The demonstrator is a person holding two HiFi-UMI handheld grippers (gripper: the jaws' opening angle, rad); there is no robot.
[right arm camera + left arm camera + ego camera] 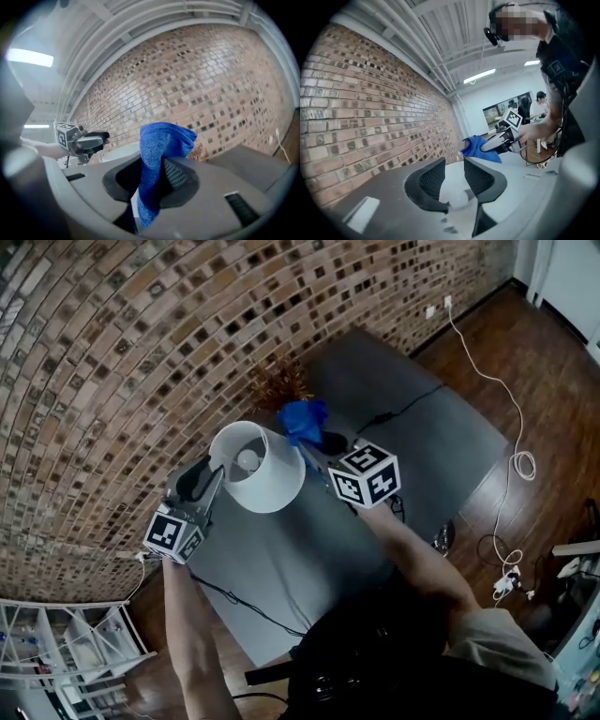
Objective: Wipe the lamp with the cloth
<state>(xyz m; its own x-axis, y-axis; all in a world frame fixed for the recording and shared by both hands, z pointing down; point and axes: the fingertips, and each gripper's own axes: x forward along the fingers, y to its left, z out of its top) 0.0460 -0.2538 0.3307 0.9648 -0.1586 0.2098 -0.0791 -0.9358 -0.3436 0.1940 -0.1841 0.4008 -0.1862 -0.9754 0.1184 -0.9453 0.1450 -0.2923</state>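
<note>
Standing on the grey counter (pixel 422 427), on the side near the brick wall (pixel 94 352): the lamp (pixel 267 498). White shade (pixel 281 479) open at the top, bulb (pixel 248 460) visible inside. The shade hides the base in the head view.

Cloth (pixel 157 150): blue and bunched, pinched tight in the right tool (pixel 321 442). The jaws are closed on its middle, so a loose fold stands up past the tips. It is held just beside the shade's far rim, level with the top edge. No view makes contact with the shade clear. Likely reason for the high hold: begin at the rim and work down the outside.

Left tool (pixel 453 168): on the opposite side of the shade, jaws part-way apart astride the near rim. White fills the gap and no pinch shows, so I read it as a loose bracket, not a grip. My guess at its purpose is to stop a light shade tipping under the push of the cloth. 2 tools, 1 each side, shade between.

Further out: a dry brown plant (pixel 279 381) behind the lamp and a black cable (pixel 412 401) across the counter. Wiping looks barely begun, if at all.
</note>
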